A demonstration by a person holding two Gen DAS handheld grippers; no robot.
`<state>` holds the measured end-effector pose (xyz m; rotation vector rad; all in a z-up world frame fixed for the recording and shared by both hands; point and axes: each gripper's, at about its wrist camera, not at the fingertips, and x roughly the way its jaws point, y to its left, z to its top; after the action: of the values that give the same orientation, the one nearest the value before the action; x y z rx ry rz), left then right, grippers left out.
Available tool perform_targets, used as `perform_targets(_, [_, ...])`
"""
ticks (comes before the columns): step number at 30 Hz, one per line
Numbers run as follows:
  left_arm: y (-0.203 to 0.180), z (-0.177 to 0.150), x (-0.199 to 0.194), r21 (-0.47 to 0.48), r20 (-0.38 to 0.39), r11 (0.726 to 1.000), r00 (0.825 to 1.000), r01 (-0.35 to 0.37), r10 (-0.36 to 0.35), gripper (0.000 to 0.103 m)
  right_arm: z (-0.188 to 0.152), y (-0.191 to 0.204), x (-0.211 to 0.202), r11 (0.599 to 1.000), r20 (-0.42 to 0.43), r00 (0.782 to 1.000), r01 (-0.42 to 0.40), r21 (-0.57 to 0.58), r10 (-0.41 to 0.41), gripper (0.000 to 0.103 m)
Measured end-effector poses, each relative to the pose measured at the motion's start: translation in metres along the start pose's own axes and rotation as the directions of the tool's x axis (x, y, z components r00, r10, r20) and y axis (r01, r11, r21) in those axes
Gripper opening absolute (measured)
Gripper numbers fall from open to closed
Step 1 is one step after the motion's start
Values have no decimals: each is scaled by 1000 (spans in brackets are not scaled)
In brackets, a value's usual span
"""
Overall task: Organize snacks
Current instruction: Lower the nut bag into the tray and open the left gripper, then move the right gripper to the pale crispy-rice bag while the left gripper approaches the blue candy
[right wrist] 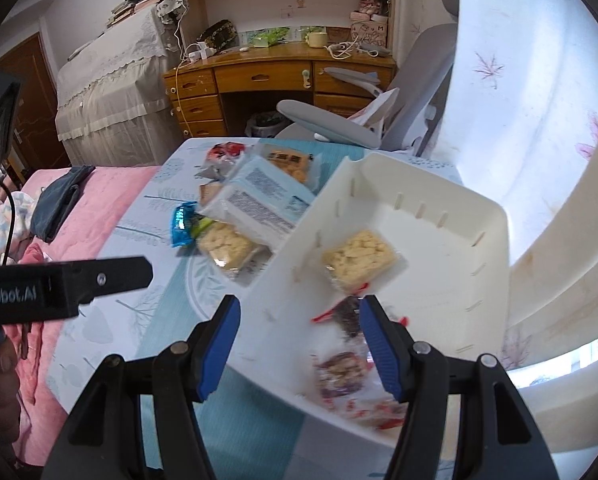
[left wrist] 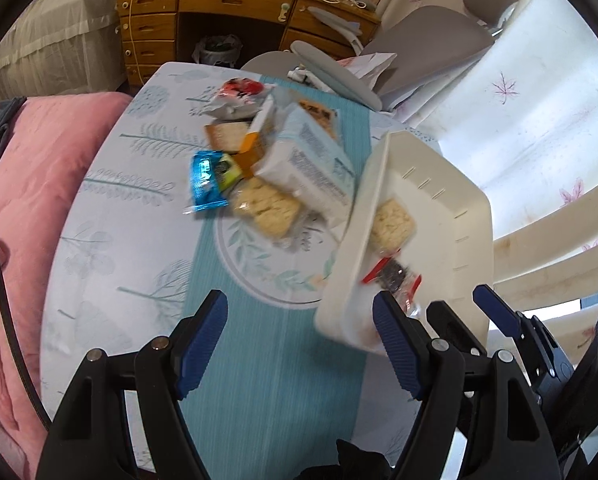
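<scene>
Both grippers gaping wide, holding nothing; snacks split between white tray and heap beside it.

Right gripper (right wrist: 299, 344) w/ blue ribbed pads: jaws wide apart over the near end of the white rectangular plastic tray (right wrist: 483, 216), near wall betw. the fingers, nothing clamped. Left gripper (left wrist: 299, 344): jaws equally wide, over the teal patterned tablecloth (left wrist: 267, 360) just left of the tray, right finger at its near corner. In the tray: pale crumbly rice-crisp bar in clear wrap (right wrist: 359, 260) mid-tray, dark red-edged packet (right wrist: 349, 316) nearer, blurred reddish snacks (right wrist: 341, 374) at near end. Left of the tray, touching its long wall: heap w/ large white-and-blue bag (right wrist: 255, 200) on top, second pale crisp bar (right wrist: 225, 246) under it, shiny blue wrapper (right wrist: 183, 224) furthest left, red-white packet (right wrist: 225, 152) at far side.
</scene>
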<state>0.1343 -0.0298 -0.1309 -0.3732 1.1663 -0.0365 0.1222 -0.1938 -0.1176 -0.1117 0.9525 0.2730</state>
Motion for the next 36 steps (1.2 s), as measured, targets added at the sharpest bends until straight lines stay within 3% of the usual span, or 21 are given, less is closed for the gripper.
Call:
perform_targets(13, [80, 17, -42, 95, 12, 995, 1000, 6, -8, 74, 12, 80, 10, 991, -30, 999, -22, 134, 27, 63])
perform_targets(24, [152, 41, -56, 173, -7, 985, 1000, -2, 3, 77, 10, 134, 34, 957, -55, 998, 4, 291, 13, 63])
perform_targets(36, [186, 83, -51, 216, -20, 976, 1000, 1, 4, 82, 9, 168, 60, 917, -86, 996, 11, 400, 25, 66])
